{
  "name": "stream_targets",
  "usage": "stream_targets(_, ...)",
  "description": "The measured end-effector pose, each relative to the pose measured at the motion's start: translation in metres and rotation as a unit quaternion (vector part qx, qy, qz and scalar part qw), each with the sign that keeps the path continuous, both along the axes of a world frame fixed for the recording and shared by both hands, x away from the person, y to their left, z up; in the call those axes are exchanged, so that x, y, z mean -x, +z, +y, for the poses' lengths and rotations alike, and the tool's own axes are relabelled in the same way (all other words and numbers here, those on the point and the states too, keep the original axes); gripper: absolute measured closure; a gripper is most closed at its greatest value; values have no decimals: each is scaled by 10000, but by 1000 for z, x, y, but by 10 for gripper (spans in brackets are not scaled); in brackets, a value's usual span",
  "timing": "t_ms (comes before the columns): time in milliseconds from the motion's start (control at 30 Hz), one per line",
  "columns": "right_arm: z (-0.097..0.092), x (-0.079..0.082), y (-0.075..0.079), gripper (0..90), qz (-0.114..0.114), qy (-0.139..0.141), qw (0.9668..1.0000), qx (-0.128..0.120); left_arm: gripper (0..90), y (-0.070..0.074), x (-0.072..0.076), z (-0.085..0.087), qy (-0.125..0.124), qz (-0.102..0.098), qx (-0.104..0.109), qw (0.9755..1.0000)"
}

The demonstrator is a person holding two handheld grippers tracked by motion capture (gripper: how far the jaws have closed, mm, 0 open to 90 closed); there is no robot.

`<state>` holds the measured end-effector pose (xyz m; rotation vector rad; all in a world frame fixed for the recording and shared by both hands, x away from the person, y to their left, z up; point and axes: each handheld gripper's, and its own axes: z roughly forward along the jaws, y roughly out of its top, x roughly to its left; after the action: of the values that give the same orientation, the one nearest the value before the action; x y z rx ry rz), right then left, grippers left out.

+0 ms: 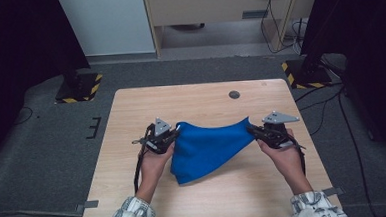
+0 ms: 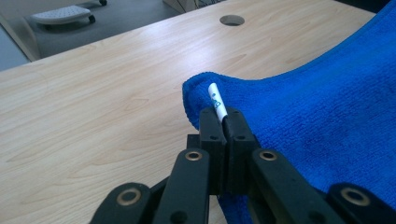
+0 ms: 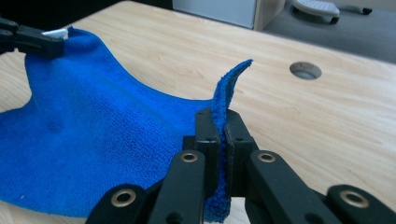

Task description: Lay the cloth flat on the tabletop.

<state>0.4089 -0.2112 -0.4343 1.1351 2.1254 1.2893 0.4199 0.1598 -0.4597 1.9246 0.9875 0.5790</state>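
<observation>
A blue microfibre cloth [image 1: 205, 148] sits at the centre of the frame, stretched between two hand-held tools above a light wooden table [image 1: 131, 111]. The left tool [image 1: 175, 134] is clamped on the cloth's left corner, by its white label [image 2: 215, 99]. The right tool [image 1: 249, 129] is clamped on the right corner. The lower part of the cloth sags onto the table.

Bare table [image 1: 131, 111] all around; blue cloth [image 1: 208, 148] spans the middle.
</observation>
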Motion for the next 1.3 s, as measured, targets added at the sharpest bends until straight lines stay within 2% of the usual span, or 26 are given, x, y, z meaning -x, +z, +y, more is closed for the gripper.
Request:
stream_targets(367,5,0,17,872,-174,88,9998,-5,875,20,5,11,-8,-217,165,9996)
stream_targets(600,2,-4,22,872,-250,-17,9996,-122,875,31,2,8,-6,-345,203,9992)
stream_targets(833,-1,-5,27,871,-316,-47,9994,-138,874,34,-1,6,-19,-365,283,9989)
stream_targets(1033,-1,0,32,872,-437,-99,9988,-173,874,37,2,6,-42,-416,334,9986)
stream_targets(1300,-1,5,37,872,-451,-21,9989,-158,874,43,7,11,-33,-514,447,9977)
